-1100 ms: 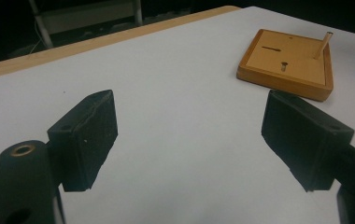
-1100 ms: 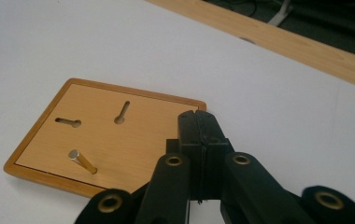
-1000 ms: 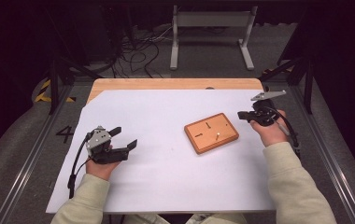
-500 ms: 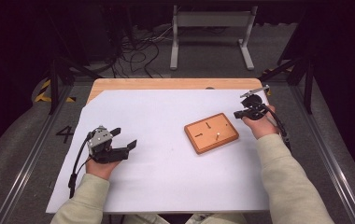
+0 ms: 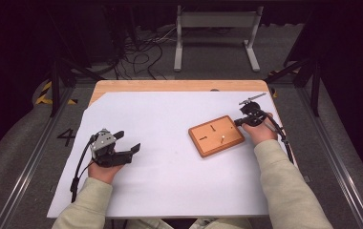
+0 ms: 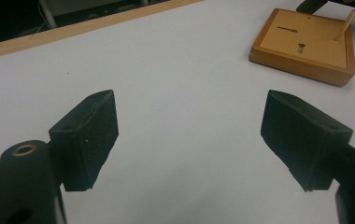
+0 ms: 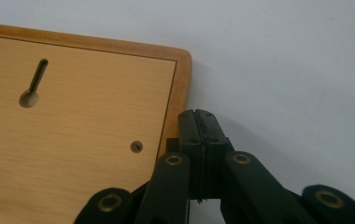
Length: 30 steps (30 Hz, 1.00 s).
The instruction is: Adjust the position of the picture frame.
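Note:
A square wooden board (image 5: 216,135) with dark keyhole slots lies flat on the white sheet, right of centre. In the left gripper view the board (image 6: 306,46) has a thin light peg (image 6: 347,24) standing near its far edge. My right gripper (image 5: 238,122) is shut with nothing between its jaws, its tip low at the board's right corner. In the right gripper view that gripper (image 7: 199,116) sits just off the board's rim (image 7: 178,93); I cannot tell whether it touches. My left gripper (image 5: 129,140) rests at the table's left, open and empty, its jaws wide in the left gripper view (image 6: 194,130).
A white sheet (image 5: 160,124) covers most of the wooden table, whose bare far edge (image 5: 170,86) shows. Beyond the table stand a white metal frame (image 5: 215,19) and loose cables (image 5: 141,47) on the floor. A black cable trails from each gripper.
The right hand has come down and leftward, bringing its shut gripper to the board's right corner. The left hand and the board have stayed put.

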Each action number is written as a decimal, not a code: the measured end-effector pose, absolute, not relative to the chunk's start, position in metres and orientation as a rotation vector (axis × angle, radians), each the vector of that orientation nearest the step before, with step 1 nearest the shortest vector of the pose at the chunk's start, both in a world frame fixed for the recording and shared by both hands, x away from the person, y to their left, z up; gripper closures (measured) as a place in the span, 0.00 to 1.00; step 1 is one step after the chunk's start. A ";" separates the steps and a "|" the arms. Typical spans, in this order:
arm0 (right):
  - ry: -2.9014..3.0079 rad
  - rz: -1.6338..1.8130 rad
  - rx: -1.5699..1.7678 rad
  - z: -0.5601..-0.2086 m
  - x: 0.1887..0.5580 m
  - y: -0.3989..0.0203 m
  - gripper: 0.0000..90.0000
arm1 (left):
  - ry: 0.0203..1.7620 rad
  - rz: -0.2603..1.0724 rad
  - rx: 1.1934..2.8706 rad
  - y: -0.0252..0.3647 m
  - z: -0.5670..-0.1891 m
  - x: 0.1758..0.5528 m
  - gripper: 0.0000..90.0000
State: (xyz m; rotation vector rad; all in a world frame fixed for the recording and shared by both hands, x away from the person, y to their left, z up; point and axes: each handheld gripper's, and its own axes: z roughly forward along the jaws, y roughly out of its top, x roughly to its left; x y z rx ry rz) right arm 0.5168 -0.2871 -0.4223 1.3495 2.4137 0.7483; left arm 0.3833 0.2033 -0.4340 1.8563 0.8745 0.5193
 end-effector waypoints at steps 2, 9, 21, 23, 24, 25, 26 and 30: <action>2.412 0.754 1.356 -0.423 0.517 -0.288 1.00 | 0.875 0.520 1.858 0.203 -0.434 0.383 0.22; 2.414 0.740 1.353 -0.423 0.515 -0.287 1.00 | 0.872 0.525 1.864 0.202 -0.435 0.384 0.22; 2.535 0.843 1.306 -0.427 0.498 -0.258 1.00 | 0.872 0.527 1.863 0.202 -0.435 0.384 0.22; 2.570 0.848 1.273 -0.427 0.492 -0.248 1.00 | 0.872 0.525 1.862 0.202 -0.435 0.383 0.22; 2.586 0.851 1.255 -0.427 0.489 -0.243 1.00 | 0.873 0.526 1.863 0.202 -0.435 0.383 0.22; 2.606 0.853 1.235 -0.427 0.486 -0.239 1.00 | 0.873 0.525 1.863 0.202 -0.434 0.383 0.22; 2.626 0.857 1.214 -0.426 0.483 -0.234 1.00 | 0.872 0.526 1.864 0.202 -0.434 0.383 0.22; 2.646 0.817 1.133 -0.421 0.478 -0.221 1.00 | 0.871 0.528 1.864 0.202 -0.434 0.383 0.22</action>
